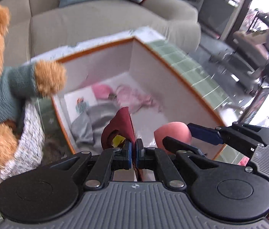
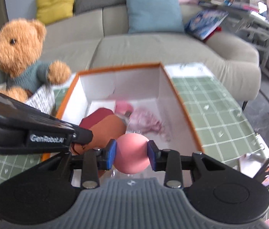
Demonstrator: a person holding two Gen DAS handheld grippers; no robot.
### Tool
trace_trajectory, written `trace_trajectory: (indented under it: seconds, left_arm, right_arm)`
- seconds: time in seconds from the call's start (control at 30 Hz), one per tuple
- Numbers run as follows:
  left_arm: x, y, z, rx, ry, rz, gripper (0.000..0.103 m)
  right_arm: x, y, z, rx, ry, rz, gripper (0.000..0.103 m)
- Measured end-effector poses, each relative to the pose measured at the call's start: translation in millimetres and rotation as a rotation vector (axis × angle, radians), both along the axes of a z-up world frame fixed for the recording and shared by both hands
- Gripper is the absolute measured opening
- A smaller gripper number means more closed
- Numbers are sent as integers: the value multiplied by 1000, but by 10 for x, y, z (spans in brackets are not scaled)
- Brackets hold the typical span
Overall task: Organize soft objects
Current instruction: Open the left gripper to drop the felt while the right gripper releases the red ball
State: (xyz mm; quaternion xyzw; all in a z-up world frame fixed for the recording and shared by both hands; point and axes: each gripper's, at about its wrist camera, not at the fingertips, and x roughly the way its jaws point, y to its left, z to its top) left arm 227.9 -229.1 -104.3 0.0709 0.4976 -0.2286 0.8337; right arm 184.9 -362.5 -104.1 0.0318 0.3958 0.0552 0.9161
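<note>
Left jaws: your left gripper (image 1: 134, 150) is clamped tight on a flat dark-red felt piece (image 1: 124, 123) with an orange face, held edge-up over the box.
Right jaws: your right gripper (image 2: 131, 152) squeezes a smooth pink egg-shaped sponge (image 2: 131, 153) between its blue pads, above the box's near edge.
Box: white cardboard box with orange rim (image 2: 180, 103); grey cloth (image 1: 90, 126) and crumpled pink fabric (image 2: 146, 121) lie inside.
Desk: green grid-patterned desk (image 2: 211, 105).
Beside box: brown teddy bear in a teal sweater (image 2: 19, 57).
</note>
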Motion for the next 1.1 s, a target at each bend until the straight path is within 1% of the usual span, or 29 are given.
trace_trajectory:
  seconds: [0.1,0.2,0.33,0.37,0.47,0.53,0.7,0.77,0.8,0.83,1.03,1.1]
  left_arm:
    - [38,-16,-96,56,26,5,4]
    - [45,-17,-137,115,30,10,5]
    - [59,-7,-157,137,41,15,10]
    - [63,2,-162,135,44,17,12]
    - [54,15,-150,135,36,19,14]
    - [50,18,-129,132,25,21,15]
    - [39,29,-90,105,19,24,15]
    - [20,42,-60,95,6,26,16]
    - [13,49,-44,90,2,27,16]
    - [3,62,-22,77,-2,25,16]
    - [-69,160,132,15,-27,45,16]
    - [-109,221,195,-12,-41,50,19]
  right_arm:
    - [103,40,-131,5,69,2,35]
    - [151,69,-189,-5,98,-3,36]
    - [188,103,-227,-27,118,-8,38]
    - [193,116,-242,-30,125,-6,38]
    - [215,134,-275,-42,143,-5,40]
    - [213,137,-280,-43,146,-6,42]
    - [214,165,-292,-64,148,-7,44]
    - [208,173,-281,-65,141,-3,49]
    - [201,172,-273,-62,136,-3,55]
    - [192,173,-262,-61,130,-3,59]
    - [129,200,-152,-90,89,-7,60]
    - [94,205,-94,-91,77,-16,63]
